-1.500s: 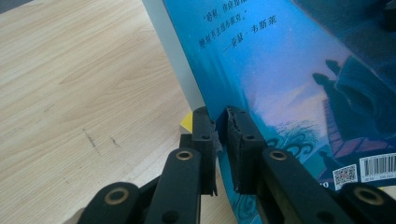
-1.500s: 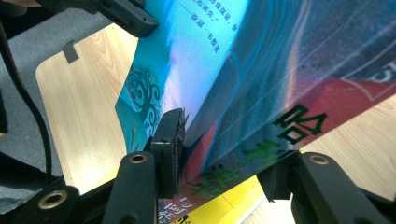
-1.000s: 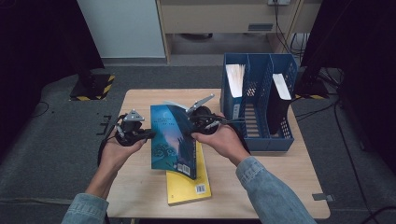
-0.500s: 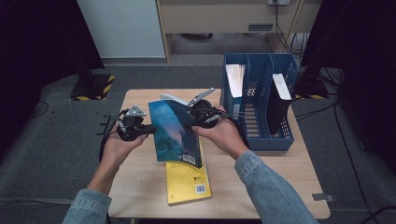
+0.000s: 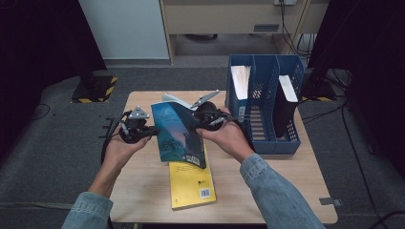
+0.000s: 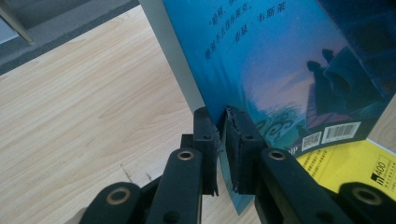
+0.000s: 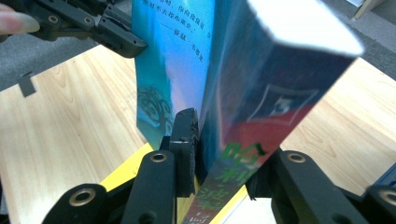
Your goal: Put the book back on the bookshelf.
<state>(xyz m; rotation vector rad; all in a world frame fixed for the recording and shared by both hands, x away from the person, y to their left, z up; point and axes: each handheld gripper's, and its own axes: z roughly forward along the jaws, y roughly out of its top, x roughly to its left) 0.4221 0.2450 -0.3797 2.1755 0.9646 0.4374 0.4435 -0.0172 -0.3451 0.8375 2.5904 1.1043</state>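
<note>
Yellow book (image 5: 192,183): lay flat on the table (image 5: 143,191) nearest the person, at 6 o'clock from the blue book.
Blue book (image 5: 177,133): stood lifted above the table's middle, tilted, between both hands.
Left gripper (image 5: 152,131): pinched narrow on its back cover, at 9 o'clock.
Right gripper (image 5: 197,121): had just been closing, clamped across the spine end at 2 o'clock.
File rack (image 5: 267,143): blue, at 3 o'clock, farther back, holding papers.

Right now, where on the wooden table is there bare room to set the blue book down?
Bare wood lies along the light wooden table left of the yellow paperback, and at the near right corner below the blue plastic file rack. The middle is crowded: both grippers hold the blue-covered book above the paperback.
</note>
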